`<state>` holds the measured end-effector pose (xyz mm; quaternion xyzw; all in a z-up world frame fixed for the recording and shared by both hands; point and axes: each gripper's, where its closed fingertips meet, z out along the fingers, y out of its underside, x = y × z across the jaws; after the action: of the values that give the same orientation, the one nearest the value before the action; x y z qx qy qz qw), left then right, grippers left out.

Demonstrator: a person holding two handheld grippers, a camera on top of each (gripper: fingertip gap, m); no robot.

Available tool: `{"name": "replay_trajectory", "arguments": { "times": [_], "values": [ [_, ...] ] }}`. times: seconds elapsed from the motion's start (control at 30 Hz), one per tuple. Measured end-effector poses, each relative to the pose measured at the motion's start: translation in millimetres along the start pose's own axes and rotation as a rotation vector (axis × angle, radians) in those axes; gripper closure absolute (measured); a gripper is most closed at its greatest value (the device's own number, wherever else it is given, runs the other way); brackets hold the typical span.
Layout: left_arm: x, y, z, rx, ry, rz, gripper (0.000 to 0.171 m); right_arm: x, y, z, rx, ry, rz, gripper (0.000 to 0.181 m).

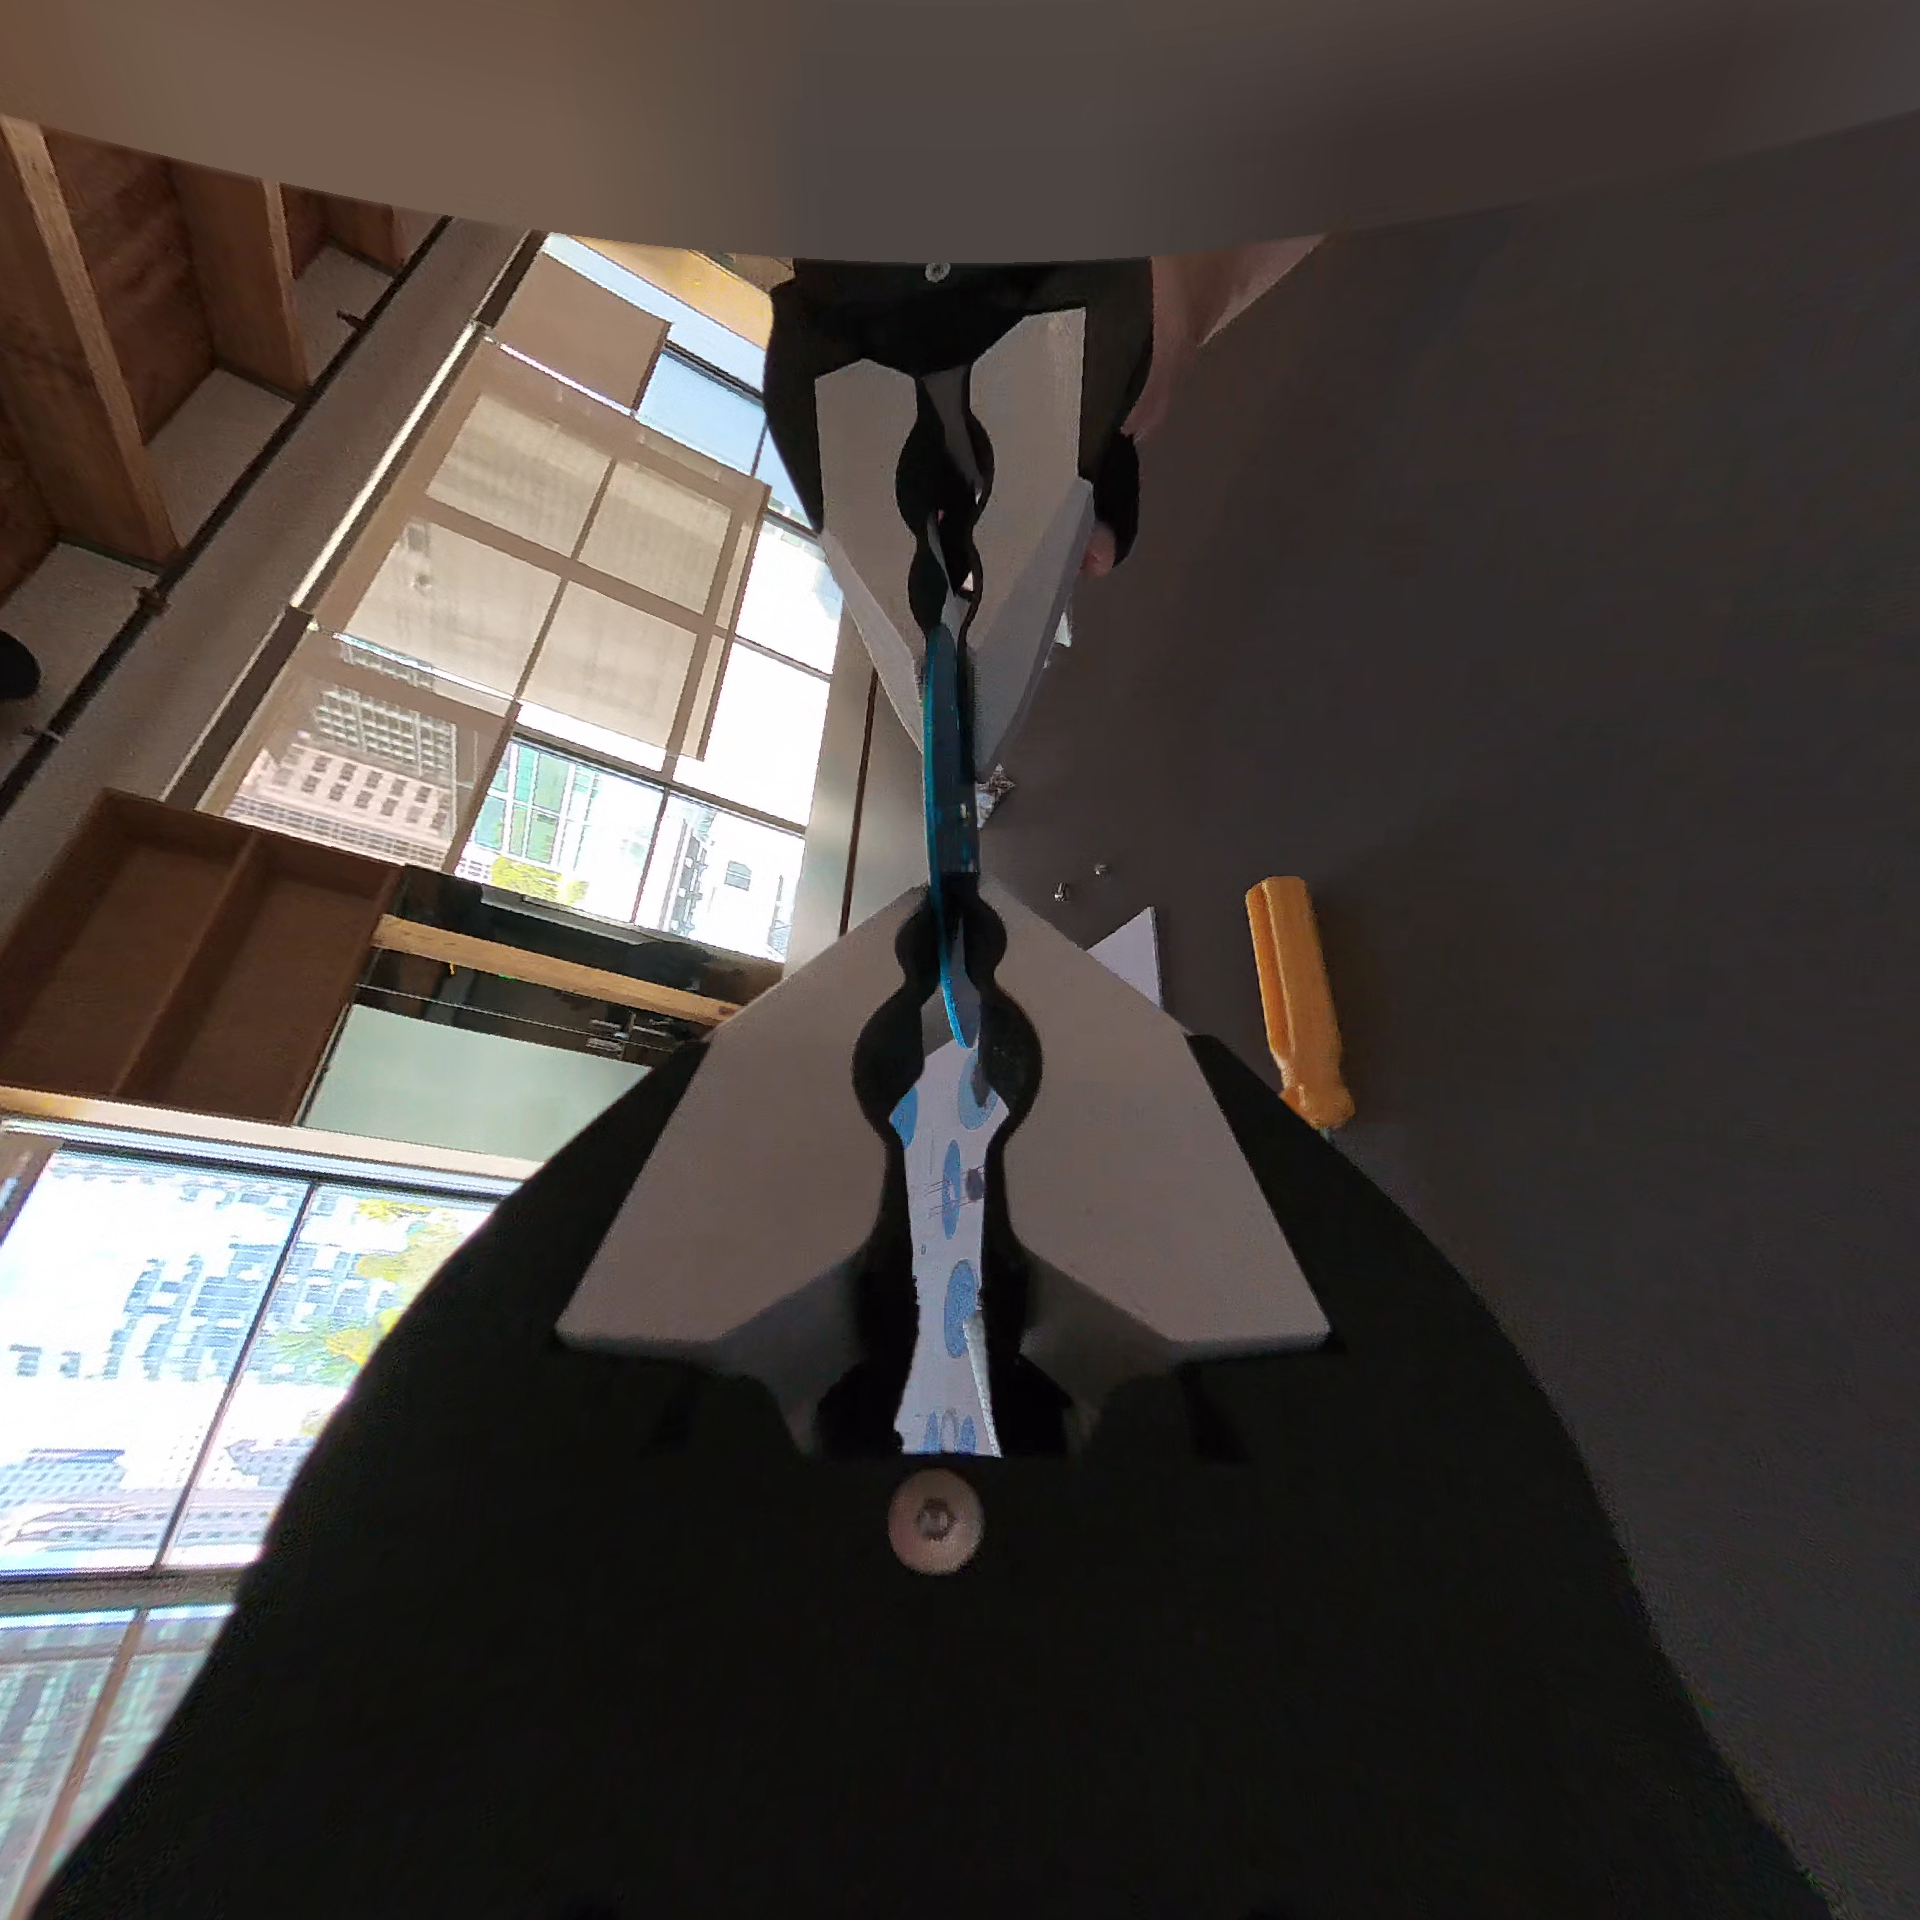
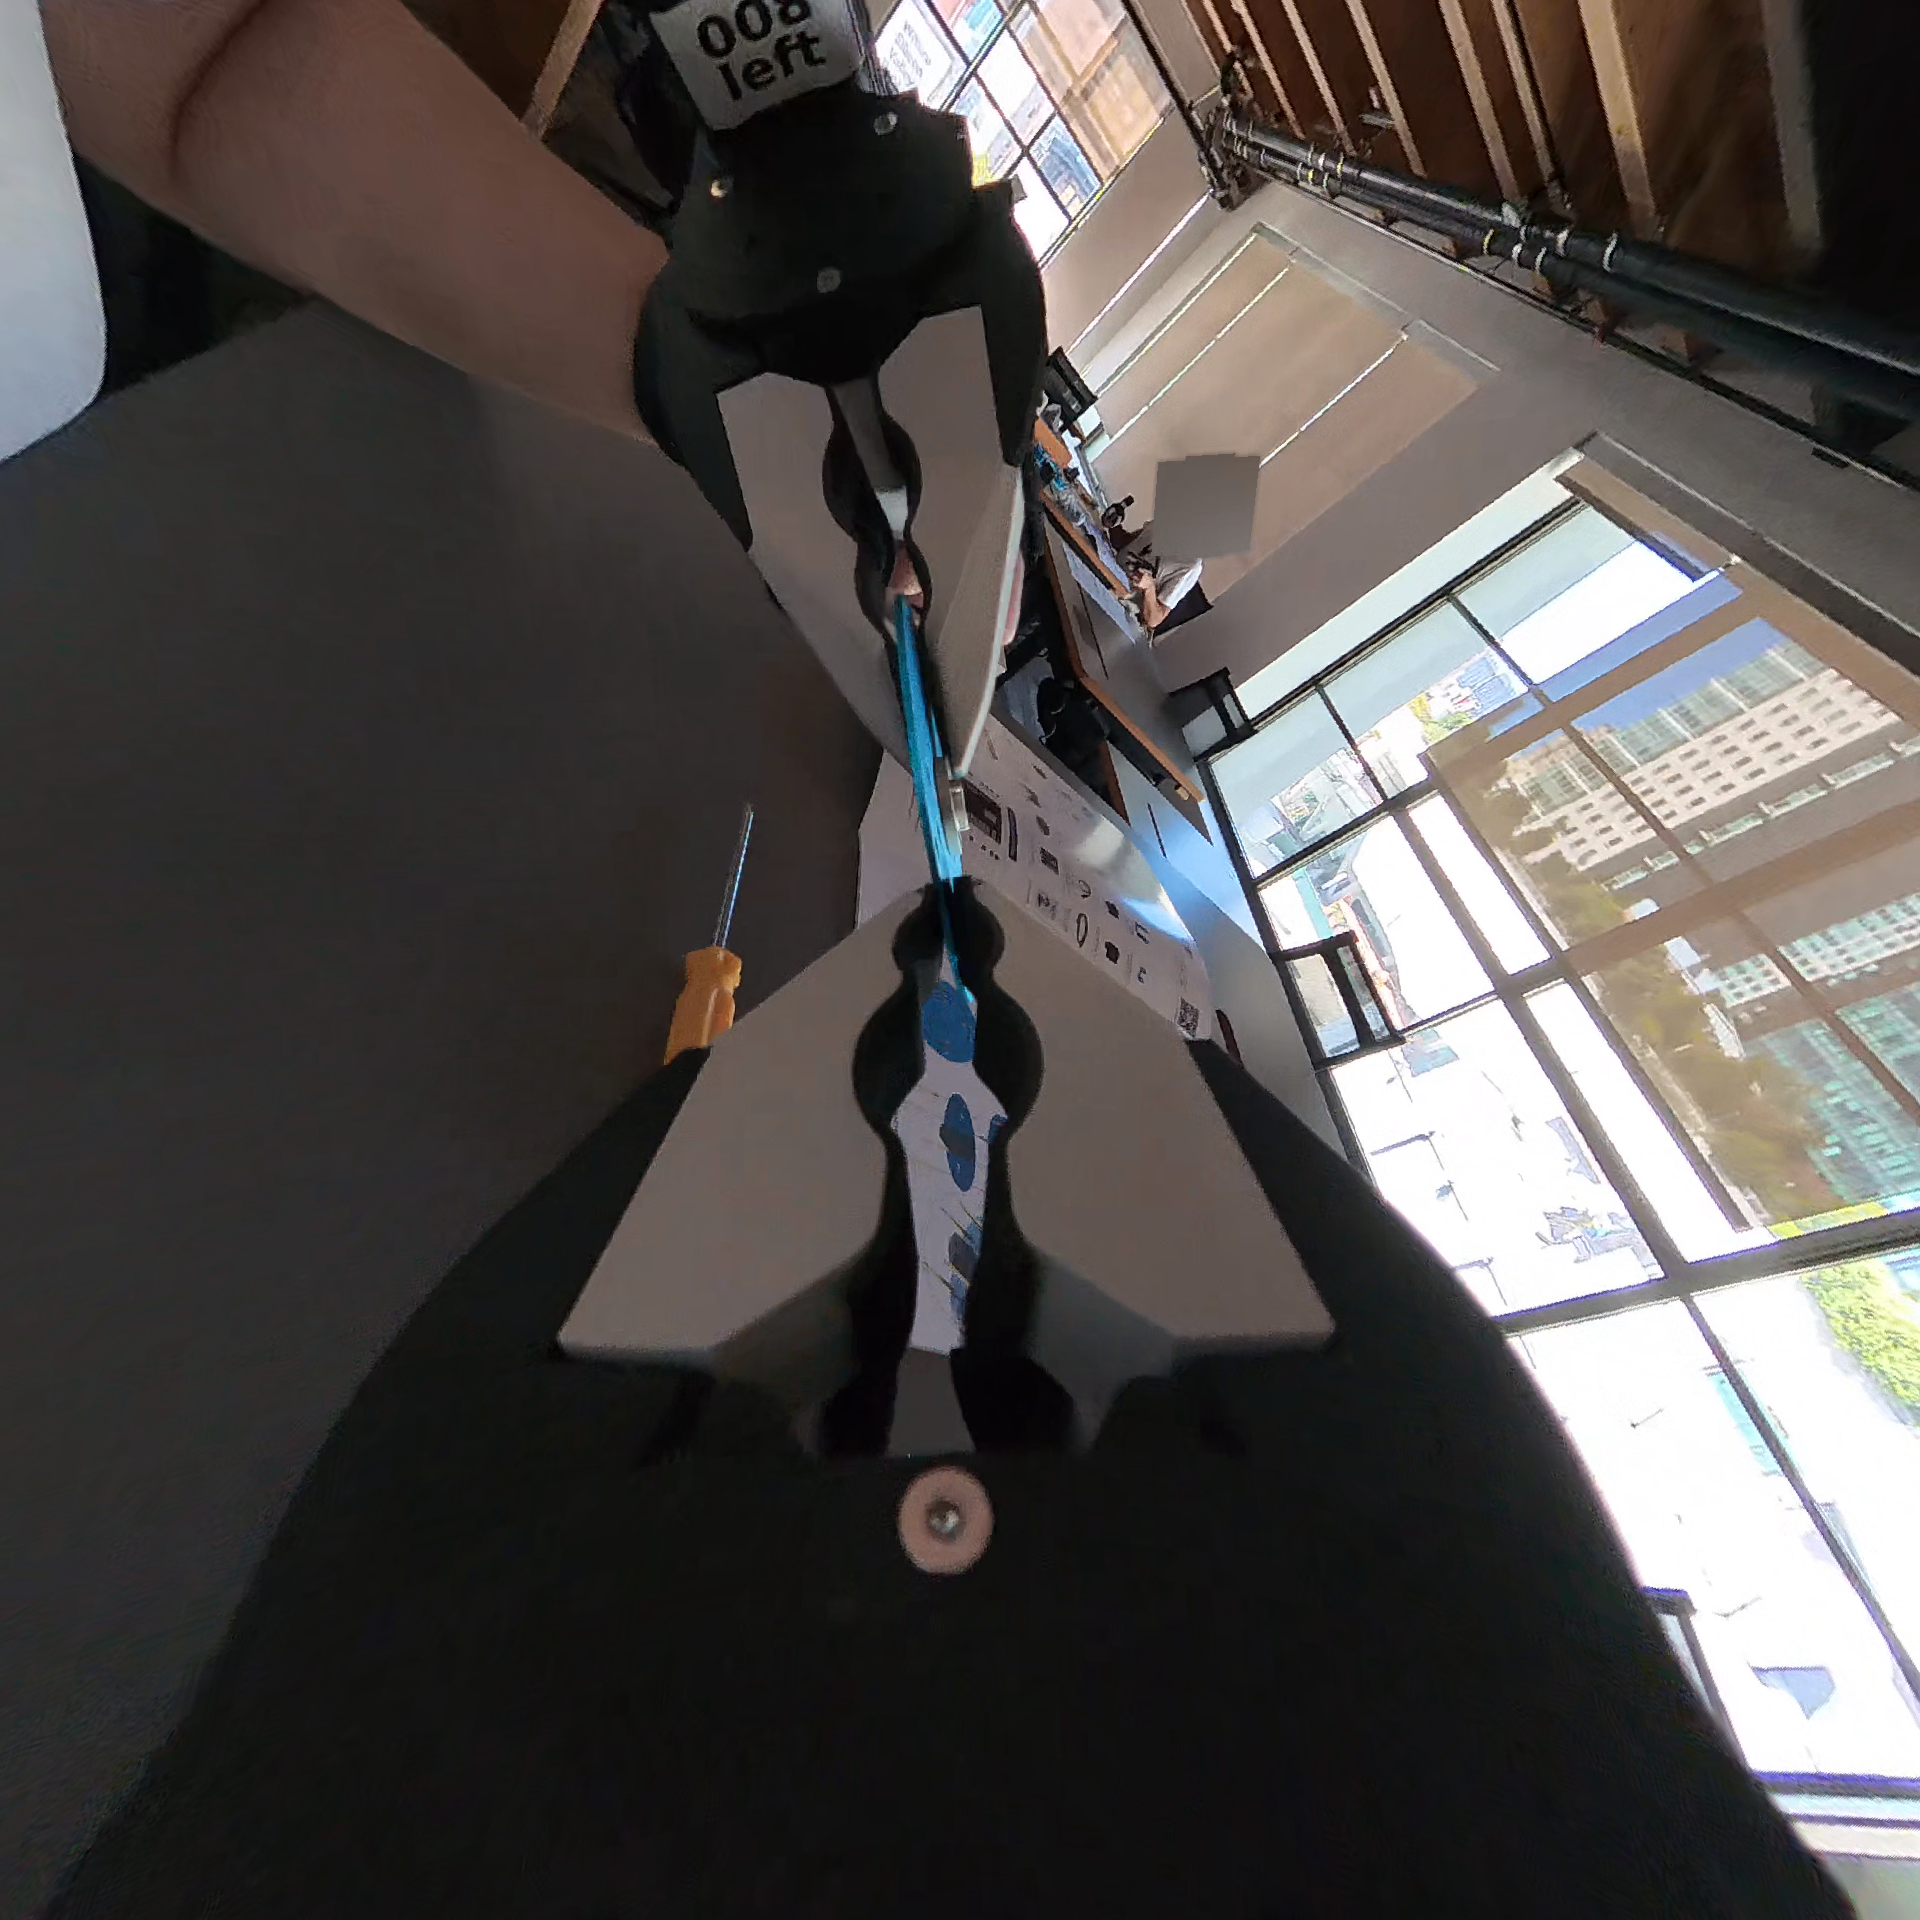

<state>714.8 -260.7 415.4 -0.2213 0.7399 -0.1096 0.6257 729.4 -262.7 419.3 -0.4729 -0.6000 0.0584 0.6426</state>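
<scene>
A thin blue flat piece (image 1: 951,831), seen edge on, is held in the air between my two grippers, above a dark grey table (image 1: 1558,675). My left gripper (image 1: 951,914) is shut on its near end. My right gripper (image 1: 948,665) faces it and is shut on the far end. In the right wrist view my right gripper (image 2: 951,899) clamps the same blue piece (image 2: 935,831), with the left gripper (image 2: 925,743) opposite. A white sheet with blue round prints (image 1: 951,1195) shows through the gap between my fingers.
A yellow-handled screwdriver (image 2: 707,987) lies on the table (image 2: 364,727) beside the grippers; it also shows in the left wrist view (image 1: 1294,997). Small screws (image 1: 1060,888) lie near it. A printed white sheet (image 2: 1091,862) lies beyond. A person's forearm (image 2: 364,208) reaches in. Large windows (image 2: 1558,935) stand behind. My left and right fingertips are right by each other. Both grippers' tips are roughly 11 centimetres from the yellow-handled screwdriver (image 2: 707,987).
</scene>
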Motion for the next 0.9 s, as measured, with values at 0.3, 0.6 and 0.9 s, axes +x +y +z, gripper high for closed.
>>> {"name": "replay_trajectory", "arguments": {
  "times": [0.3, 0.6, 0.9],
  "values": [
    [8, -12, 1, 0.045, 0.003, 0.031, 0.166, -8, -10, -4, 0.021, -0.005, -0.177, 0.181],
    [8, -13, 2, -0.002, -0.013, 0.097, 0.170, -9, -8, -3, 0.023, -0.002, -0.209, 0.181],
    [-48, 50, 0, -0.159, -0.180, -0.466, 0.170, 33, 15, -11, 0.049, 0.068, 0.327, 0.151]
  ]
}}
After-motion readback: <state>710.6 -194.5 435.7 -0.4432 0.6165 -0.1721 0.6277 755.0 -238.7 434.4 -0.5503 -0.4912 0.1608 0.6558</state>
